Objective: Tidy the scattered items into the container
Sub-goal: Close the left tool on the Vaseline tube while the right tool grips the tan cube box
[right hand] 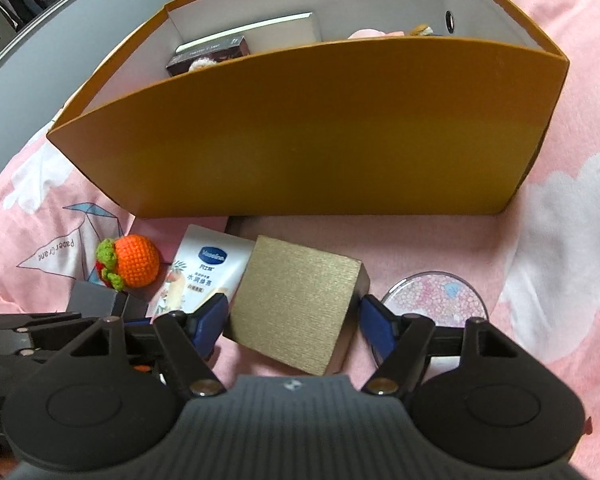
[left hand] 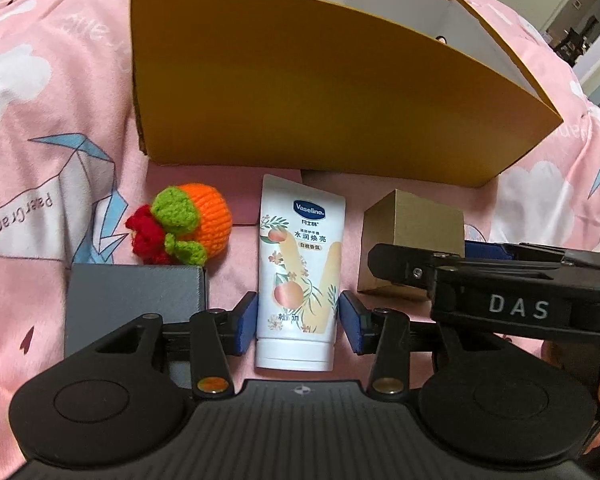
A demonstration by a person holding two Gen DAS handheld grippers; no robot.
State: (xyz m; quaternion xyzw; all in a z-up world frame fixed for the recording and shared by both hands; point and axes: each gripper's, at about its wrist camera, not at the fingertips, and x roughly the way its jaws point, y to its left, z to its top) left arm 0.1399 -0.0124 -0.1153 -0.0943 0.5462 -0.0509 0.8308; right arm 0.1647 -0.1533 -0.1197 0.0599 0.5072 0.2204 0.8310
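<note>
Left wrist view: left gripper (left hand: pixel 298 318) straddles the white Vaseline tube (left hand: pixel 298 276), which lies flat on the pink bedspread (left hand: pixel 40 120) with its cap toward the camera; the blue pads (left hand: pixel 247 322) sit just beside the tube's sides with slivers of gap, so jaws released, not clamping. Grey box (left hand: pixel 134 304) sits just left of the jaw, crocheted orange fruit (left hand: pixel 188 222) beyond it, gold box (left hand: pixel 414 228) to the right. The right gripper's black body crosses in front of the gold box. Orange container (left hand: pixel 320 92) stands behind, its tall near wall blocking the way in. Right wrist view: right gripper (right hand: pixel 292 322) brackets the gold box, which sits tilted; left pad touches or nearly touches, right pad clear, so unclamped. Clear round disc (right hand: pixel 440 296) lies just right, partly behind the finger. Inside the container: a dark box (right hand: pixel 210 54) and small soft items.
</note>
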